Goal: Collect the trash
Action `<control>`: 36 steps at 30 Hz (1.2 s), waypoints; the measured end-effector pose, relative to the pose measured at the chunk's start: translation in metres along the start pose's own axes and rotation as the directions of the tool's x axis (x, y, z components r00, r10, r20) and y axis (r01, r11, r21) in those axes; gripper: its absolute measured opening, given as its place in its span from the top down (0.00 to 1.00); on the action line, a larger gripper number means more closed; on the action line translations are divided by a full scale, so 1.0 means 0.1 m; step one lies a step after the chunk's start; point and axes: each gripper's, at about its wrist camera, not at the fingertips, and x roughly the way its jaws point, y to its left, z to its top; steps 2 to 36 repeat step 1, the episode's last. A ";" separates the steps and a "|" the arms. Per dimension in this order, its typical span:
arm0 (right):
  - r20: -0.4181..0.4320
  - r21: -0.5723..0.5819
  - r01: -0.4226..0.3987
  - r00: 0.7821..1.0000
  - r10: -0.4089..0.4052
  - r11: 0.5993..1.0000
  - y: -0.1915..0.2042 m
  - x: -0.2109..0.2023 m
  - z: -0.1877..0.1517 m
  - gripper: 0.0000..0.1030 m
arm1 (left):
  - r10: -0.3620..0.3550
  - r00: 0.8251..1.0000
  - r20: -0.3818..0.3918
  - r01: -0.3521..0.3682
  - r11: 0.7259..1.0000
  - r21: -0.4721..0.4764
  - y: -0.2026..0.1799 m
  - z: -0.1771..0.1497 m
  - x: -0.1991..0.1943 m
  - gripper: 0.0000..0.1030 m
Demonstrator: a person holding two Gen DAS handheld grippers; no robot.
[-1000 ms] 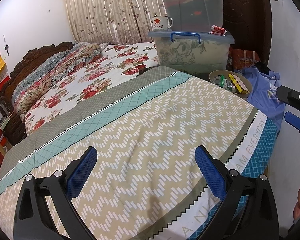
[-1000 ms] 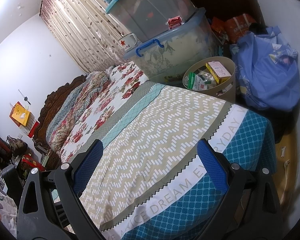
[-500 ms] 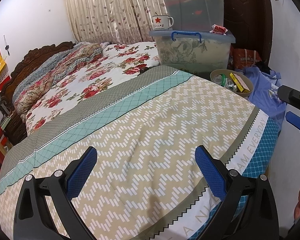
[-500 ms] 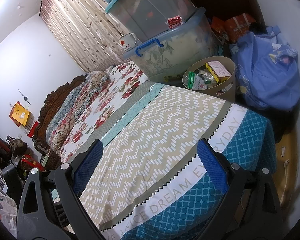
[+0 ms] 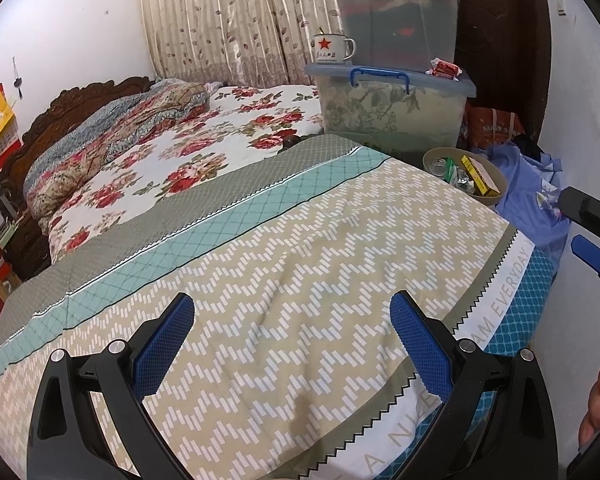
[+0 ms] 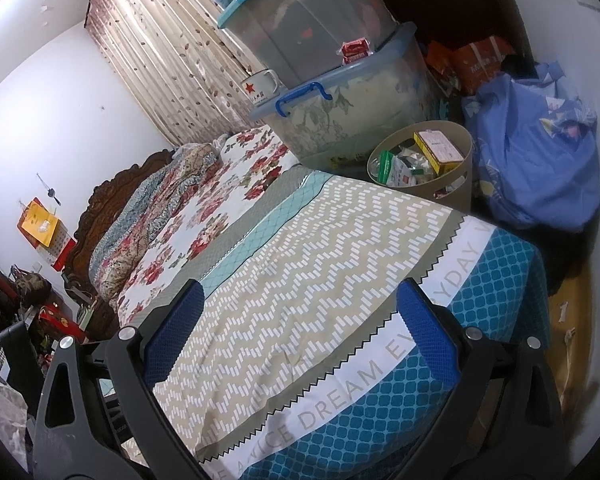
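Note:
A beige round trash bin (image 6: pixel 456 184) stands on the floor past the bed's far corner, holding a yellow box (image 6: pixel 438 152), a green-white packet (image 6: pixel 396 172) and other wrappers. It also shows in the left wrist view (image 5: pixel 492 200). My left gripper (image 5: pixel 292 336) is open and empty above the zigzag bedspread (image 5: pixel 300 260). My right gripper (image 6: pixel 300 336) is open and empty over the bed's foot edge; its fingers (image 5: pixel 592 256) show at the right edge of the left wrist view.
Two stacked clear storage boxes (image 5: pixel 392 112) stand behind the bin, with a star mug (image 5: pixel 334 49) and a red packet (image 5: pixel 444 69) on the lower lid. A blue cloth bundle (image 6: pixel 536 160) lies right of the bin. A floral quilt (image 5: pixel 140 128) covers the bed's head.
Both views have hardly shifted; the left wrist view has drifted slightly. Both grippers stay open and empty.

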 end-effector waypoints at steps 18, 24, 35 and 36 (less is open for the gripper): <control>0.000 0.000 0.000 1.000 0.000 1.000 0.00 0.00 0.00 0.07 | 0.000 1.000 -0.001 0.000 1.000 -0.003 0.01 0.00 0.00 0.08; 0.000 0.000 0.000 1.000 0.000 1.000 0.00 0.00 0.00 0.07 | 0.000 1.000 -0.001 0.000 1.000 -0.003 0.01 0.00 0.00 0.08; 0.000 0.000 0.000 1.000 0.000 1.000 0.00 0.00 0.00 0.07 | 0.000 1.000 -0.001 0.000 1.000 -0.003 0.01 0.00 0.00 0.08; 0.000 0.000 0.000 1.000 0.000 1.000 0.00 0.00 0.00 0.07 | 0.000 1.000 -0.001 0.000 1.000 -0.003 0.01 0.00 0.00 0.08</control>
